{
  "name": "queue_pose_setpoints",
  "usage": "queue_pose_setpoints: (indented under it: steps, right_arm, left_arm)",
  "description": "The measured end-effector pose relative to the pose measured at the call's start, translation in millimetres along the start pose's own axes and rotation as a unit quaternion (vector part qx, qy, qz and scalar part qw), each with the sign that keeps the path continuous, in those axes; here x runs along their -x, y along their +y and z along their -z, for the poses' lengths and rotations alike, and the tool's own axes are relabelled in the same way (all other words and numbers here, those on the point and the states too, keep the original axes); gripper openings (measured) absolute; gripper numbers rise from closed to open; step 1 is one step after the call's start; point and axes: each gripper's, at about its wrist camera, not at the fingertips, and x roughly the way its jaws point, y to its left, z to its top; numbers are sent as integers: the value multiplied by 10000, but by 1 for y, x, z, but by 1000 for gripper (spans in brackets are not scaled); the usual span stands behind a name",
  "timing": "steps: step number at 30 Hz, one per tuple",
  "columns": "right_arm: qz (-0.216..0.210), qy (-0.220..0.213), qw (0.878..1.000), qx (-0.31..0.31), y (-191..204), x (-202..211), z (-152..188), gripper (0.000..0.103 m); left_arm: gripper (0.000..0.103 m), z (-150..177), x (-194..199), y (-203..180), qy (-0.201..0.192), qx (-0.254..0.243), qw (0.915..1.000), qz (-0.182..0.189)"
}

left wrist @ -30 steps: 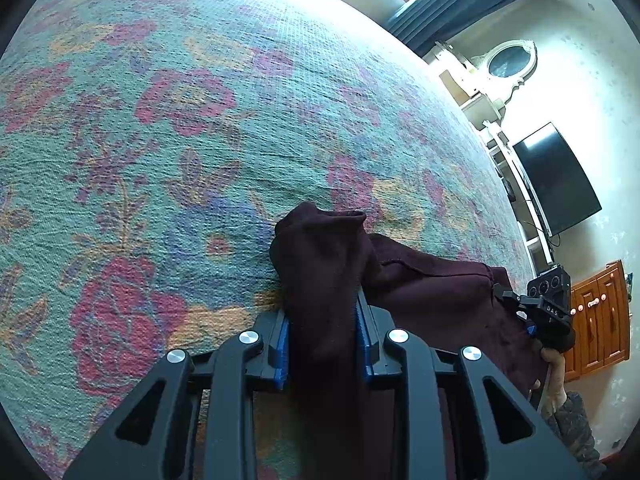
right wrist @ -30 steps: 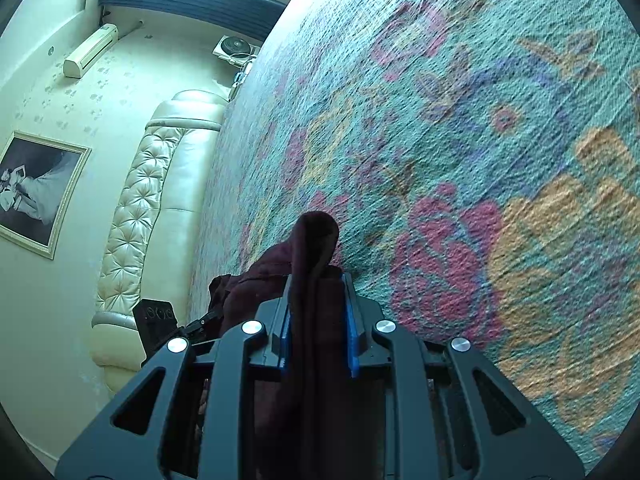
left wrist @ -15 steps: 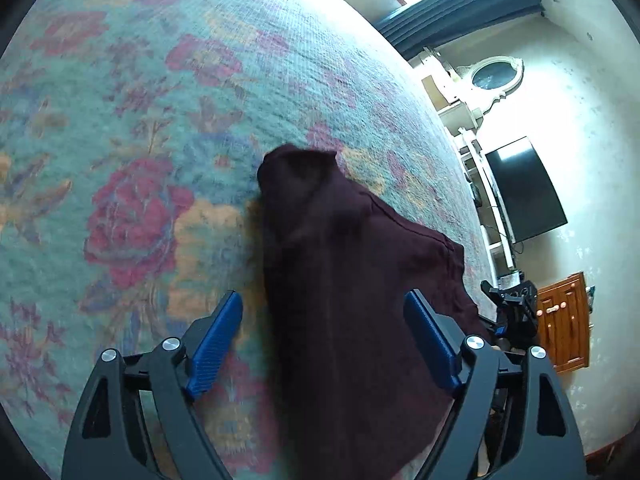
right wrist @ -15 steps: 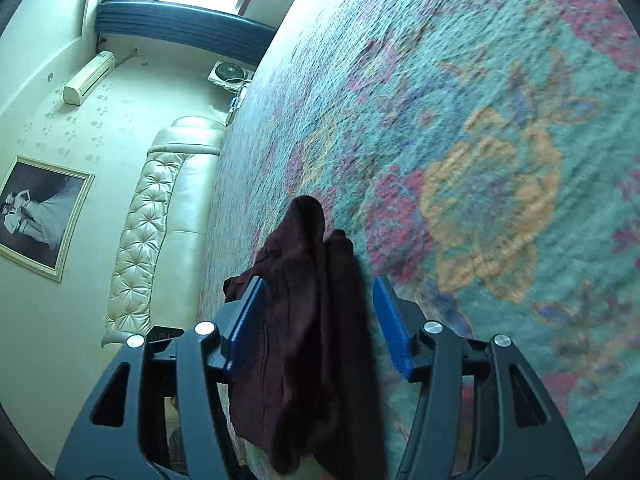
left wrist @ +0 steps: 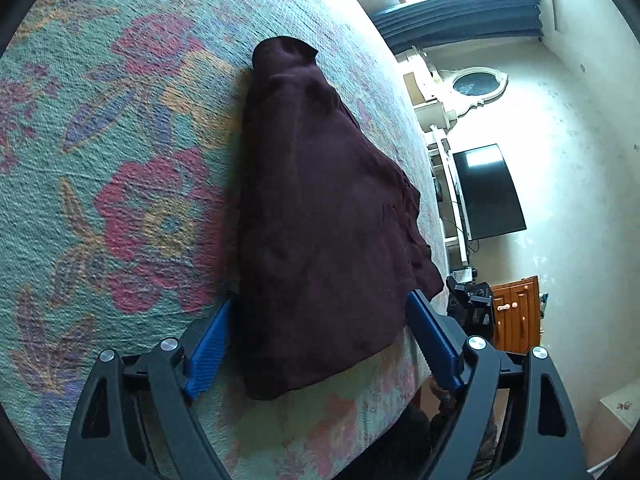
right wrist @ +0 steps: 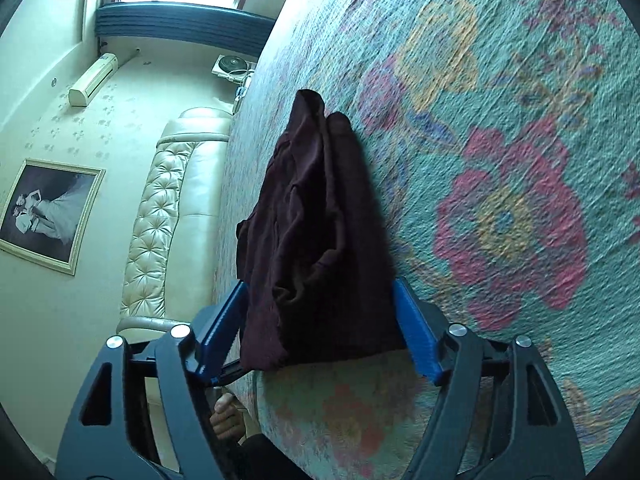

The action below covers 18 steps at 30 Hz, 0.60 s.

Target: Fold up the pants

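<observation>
My left gripper point(left wrist: 318, 340) stood wide, its blue pads point(left wrist: 210, 350) clear of the cloth. The right gripper point(right wrist: 318, 320) had just been opening too, and its jaws stood wide as well. The near end of the dark maroon pants point(left wrist: 320, 216) lay between each pair of pads, but neither pair pressed on it.

Through the left wrist camera the pants lay folded into a thick bundle on the floral bedspread point(left wrist: 120, 160), running from the gap between my pads up toward twelve o'clock, where a rounded end stood a little raised. At two o'clock from the bundle were a dark screen point(left wrist: 488, 192) on the wall and an oval mirror point(left wrist: 476, 82); at four o'clock stood a wooden cabinet point(left wrist: 516, 312).

Through the right wrist camera the pants point(right wrist: 316, 232) again reached toward twelve o'clock, creased along their left edge. A tufted cream headboard point(right wrist: 160, 220) stood at nine o'clock, a framed picture point(right wrist: 48, 212) beyond it. My hand point(right wrist: 226, 416) showed at seven o'clock.
</observation>
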Motion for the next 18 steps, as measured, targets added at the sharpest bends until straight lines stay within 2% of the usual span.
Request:
queue_pose_setpoints:
  steps: [4,6,7,9,12,15,18]
  right_arm:
    - [290,23,9995,117,8,-13,1,80]
    - [489,121,9985,203,11,-18,2,68]
    - [570,172,9980,198,8,-18,2,57]
    - [459,239,9985,160,4,-16,2,49]
    - [162,284,9994,79,0,-12,2,31]
    - [171,305,9991,255,6,-10,0,30]
    - [108,315,9992,235,11,-11,-1,29]
  left_arm:
    - [83,1,-5,-4,-67,-143,9997,-163]
    - [82,3,-8,-5,-68,-195,9996,-208]
    - [77,3,-9,-6,-59,-202,9995,-238]
    - [52,6,-13,-4,-14,-176,9989,-445]
    - [31,8,-14,0,-43,-232,9970,-741]
    - [25,11,-13,-1,-104,-298,9955,-892]
    - [22,11,-15,-10,-149,-449,9926,-1122]
